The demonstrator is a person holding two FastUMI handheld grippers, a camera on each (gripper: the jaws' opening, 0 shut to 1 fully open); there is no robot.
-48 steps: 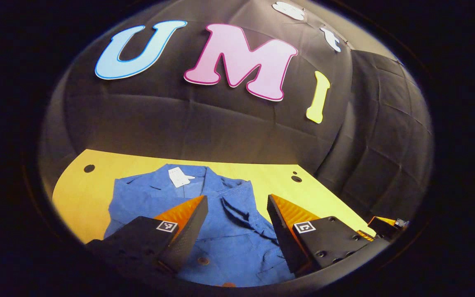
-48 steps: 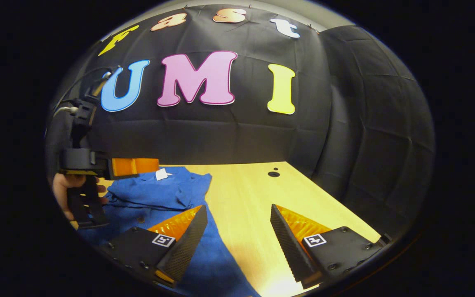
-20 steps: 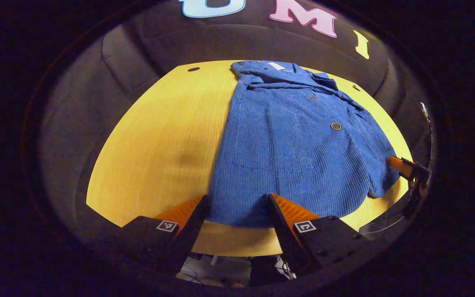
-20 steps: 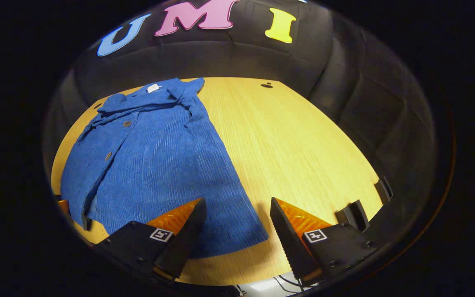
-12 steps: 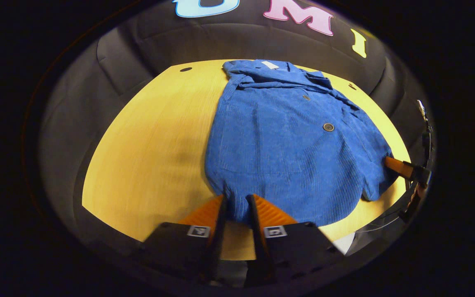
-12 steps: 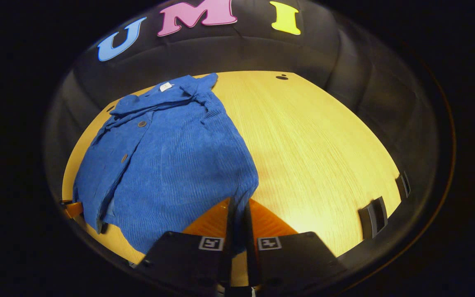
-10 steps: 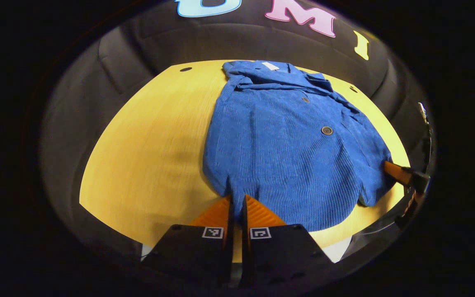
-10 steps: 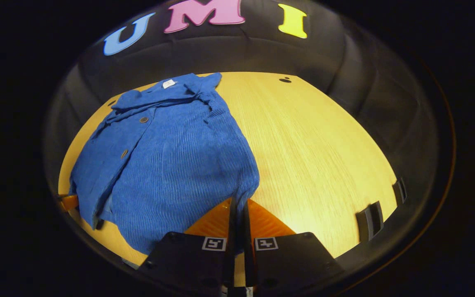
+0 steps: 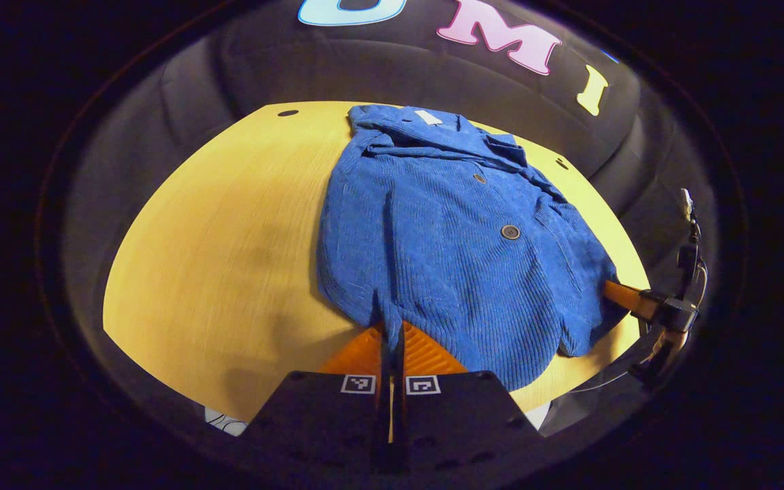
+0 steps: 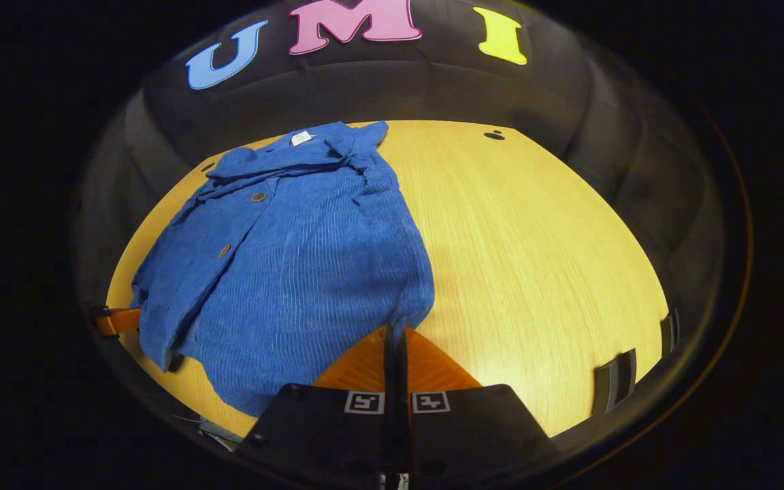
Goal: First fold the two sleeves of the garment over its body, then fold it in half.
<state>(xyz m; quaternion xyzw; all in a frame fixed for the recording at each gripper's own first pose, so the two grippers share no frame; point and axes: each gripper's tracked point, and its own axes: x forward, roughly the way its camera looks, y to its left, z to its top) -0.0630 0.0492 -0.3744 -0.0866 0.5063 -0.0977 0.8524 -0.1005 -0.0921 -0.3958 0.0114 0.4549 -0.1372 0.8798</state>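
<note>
Your left gripper and right gripper each pinched a near bottom corner of the blue jacket, which lay flat on the counter

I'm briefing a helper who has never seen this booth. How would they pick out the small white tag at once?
Start at the yellow wooden table, where the blue corduroy jacket lies flat. Follow the jacket to its far end, by the black cloth wall, to the collar. The white tag sits inside the collar, the only white patch on the blue cloth, unlike the round dark buttons lower down.
</note>
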